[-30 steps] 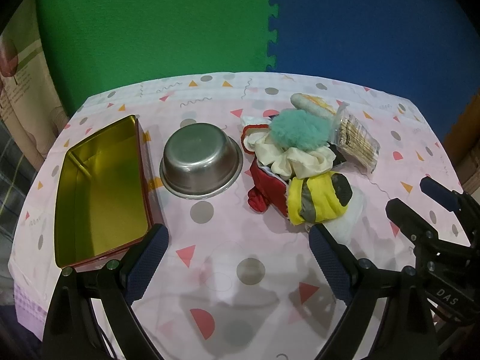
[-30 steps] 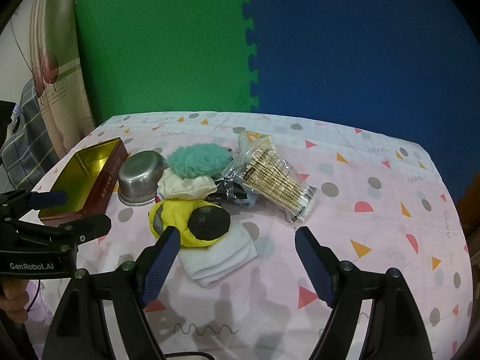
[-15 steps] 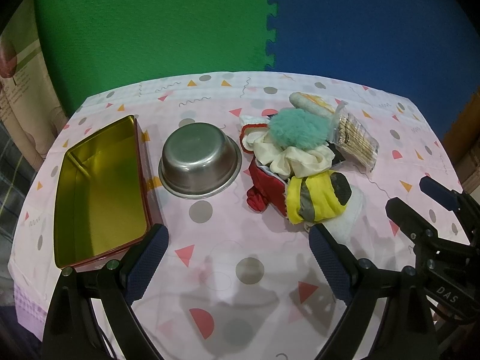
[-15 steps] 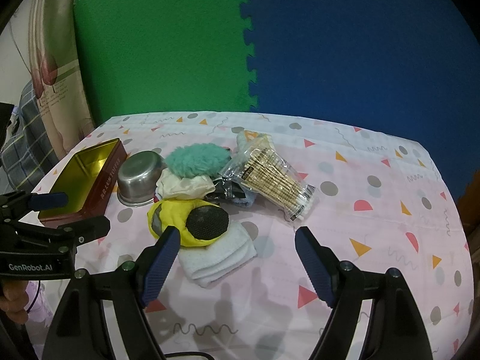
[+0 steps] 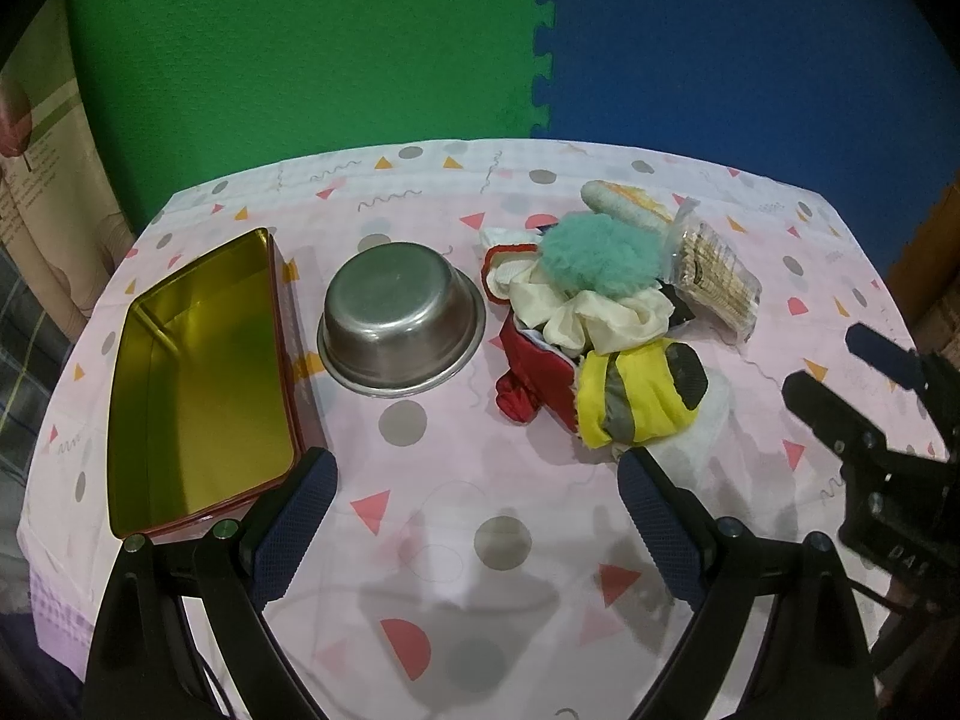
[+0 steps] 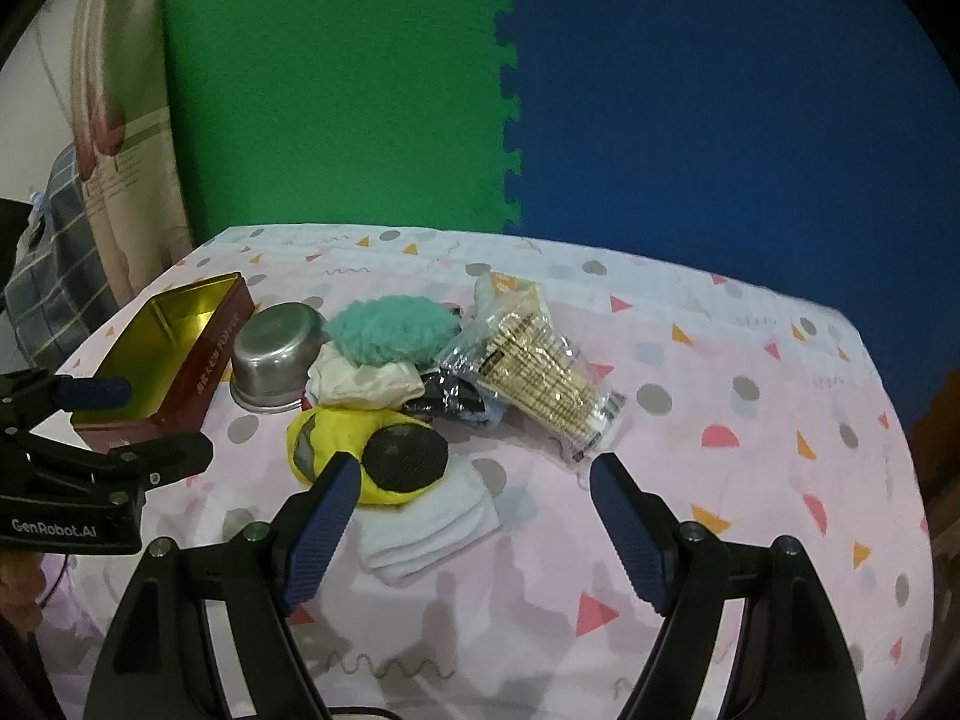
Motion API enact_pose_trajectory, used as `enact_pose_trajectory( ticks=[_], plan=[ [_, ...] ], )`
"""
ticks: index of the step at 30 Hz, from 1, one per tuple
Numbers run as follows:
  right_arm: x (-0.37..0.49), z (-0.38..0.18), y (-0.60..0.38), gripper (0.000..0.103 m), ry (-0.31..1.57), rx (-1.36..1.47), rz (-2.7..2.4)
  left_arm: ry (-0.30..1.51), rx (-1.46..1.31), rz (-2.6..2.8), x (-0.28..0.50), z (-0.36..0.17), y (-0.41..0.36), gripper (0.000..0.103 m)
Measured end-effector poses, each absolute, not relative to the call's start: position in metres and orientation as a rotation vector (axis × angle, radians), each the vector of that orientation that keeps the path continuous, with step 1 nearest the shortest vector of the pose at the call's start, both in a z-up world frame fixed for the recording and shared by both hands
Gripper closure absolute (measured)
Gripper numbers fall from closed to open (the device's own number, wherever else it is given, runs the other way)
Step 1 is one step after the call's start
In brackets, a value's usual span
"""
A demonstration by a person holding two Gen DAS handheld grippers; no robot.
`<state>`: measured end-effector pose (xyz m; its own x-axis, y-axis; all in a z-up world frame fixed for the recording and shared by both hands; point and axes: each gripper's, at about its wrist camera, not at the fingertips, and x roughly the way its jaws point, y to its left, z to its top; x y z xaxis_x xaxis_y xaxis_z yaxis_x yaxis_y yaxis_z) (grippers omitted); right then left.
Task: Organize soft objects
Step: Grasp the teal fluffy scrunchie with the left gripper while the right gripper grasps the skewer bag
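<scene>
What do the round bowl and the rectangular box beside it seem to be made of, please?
The bowl looks like brushed stainless steel: grey, dull sheen. The box appears to be tin: glossy gold interior reflecting green, red-painted outside.

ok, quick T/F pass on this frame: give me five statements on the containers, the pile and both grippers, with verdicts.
1. The red tin is empty. True.
2. The steel bowl stands between the tin and the pile of soft things. True.
3. The teal fluffy puff lies inside the bowl. False: it sits on top of the pile, on the cream cloth.
4. The left gripper is shut on the yellow item. False: its jaws are wide open with nothing between them, above bare tablecloth.
5. The right gripper is open and holds nothing. True; the folded white cloth lies on the table below it.
</scene>
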<state>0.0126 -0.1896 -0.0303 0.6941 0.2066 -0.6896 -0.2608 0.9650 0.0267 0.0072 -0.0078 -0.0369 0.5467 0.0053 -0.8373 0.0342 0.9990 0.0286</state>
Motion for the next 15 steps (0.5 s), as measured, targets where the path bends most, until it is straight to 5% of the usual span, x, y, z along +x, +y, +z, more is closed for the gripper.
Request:
enact_pose_trajectory(
  ticks=[15],
  plan=[
    [0.066, -0.053, -0.213, 0.022, 0.816, -0.177, 0.358, 1.016, 0.042, -0.005, 0.017, -0.040, 0.002, 0.010]
  ],
)
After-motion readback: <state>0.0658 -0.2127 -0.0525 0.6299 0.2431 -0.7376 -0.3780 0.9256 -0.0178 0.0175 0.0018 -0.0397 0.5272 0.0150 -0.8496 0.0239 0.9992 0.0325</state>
